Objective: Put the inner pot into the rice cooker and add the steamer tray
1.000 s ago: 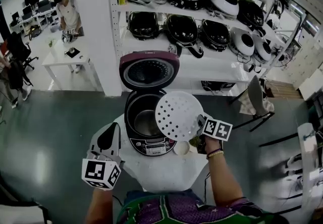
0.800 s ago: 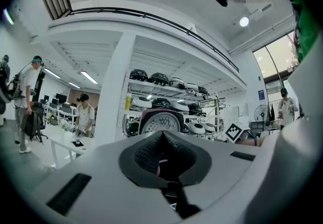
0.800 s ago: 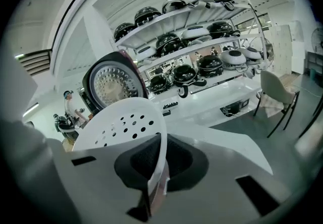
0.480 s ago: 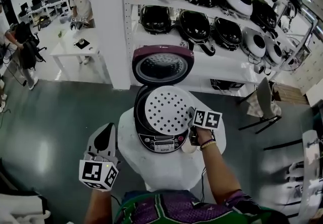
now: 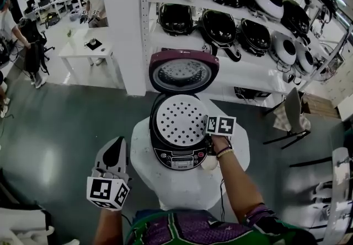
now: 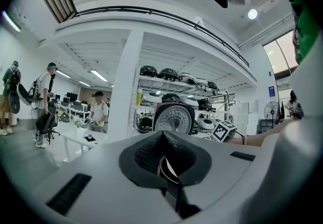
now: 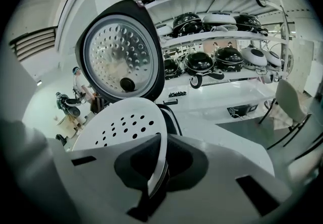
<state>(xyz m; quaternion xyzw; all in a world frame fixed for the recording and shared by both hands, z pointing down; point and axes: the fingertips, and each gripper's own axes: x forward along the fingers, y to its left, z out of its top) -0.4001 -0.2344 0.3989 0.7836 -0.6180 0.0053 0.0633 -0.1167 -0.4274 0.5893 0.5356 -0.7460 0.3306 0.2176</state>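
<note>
right gripper view: the right gripper (image 7: 157, 167) has its jaws pinched on the steamer tray (image 7: 123, 124) at its thin rim; it looks light, stiff and slippery. the left gripper (image 6: 169, 165) has its jaws clenched.

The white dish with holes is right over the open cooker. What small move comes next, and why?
Probably ease the steamer tray down until it seats in the rice cooker: it is centred over the opening, the right gripper clamped on its rim, and whether it rests yet is unclear.
</note>
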